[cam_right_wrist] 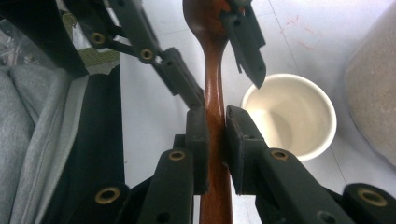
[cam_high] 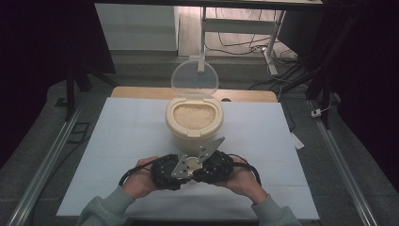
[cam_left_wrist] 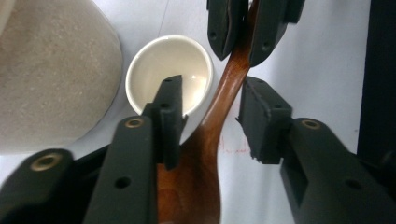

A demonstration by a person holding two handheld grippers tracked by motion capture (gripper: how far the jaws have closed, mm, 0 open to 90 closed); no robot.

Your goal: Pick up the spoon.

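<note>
A brown wooden spoon [cam_left_wrist: 224,88] hangs between both grippers above a small, empty white cup [cam_left_wrist: 159,65]. In the right gripper view, my right gripper [cam_right_wrist: 217,140] is shut on the spoon's handle [cam_right_wrist: 212,84], with the cup [cam_right_wrist: 289,116] just right of it. My left gripper [cam_left_wrist: 215,121] is open, its jaws standing on either side of the spoon where the handle widens, not touching it. In the high view both grippers meet at the table's front centre, left gripper [cam_high: 164,172] and right gripper [cam_high: 214,167], and they hide the spoon and cup there.
A cream container [cam_high: 169,120] full of rice stands just behind the grippers, its clear lid [cam_high: 194,77] hinged up. Its speckled wall [cam_left_wrist: 51,70] is close beside the cup. The white table top [cam_high: 117,141] spreads to both sides, with rails along the floor.
</note>
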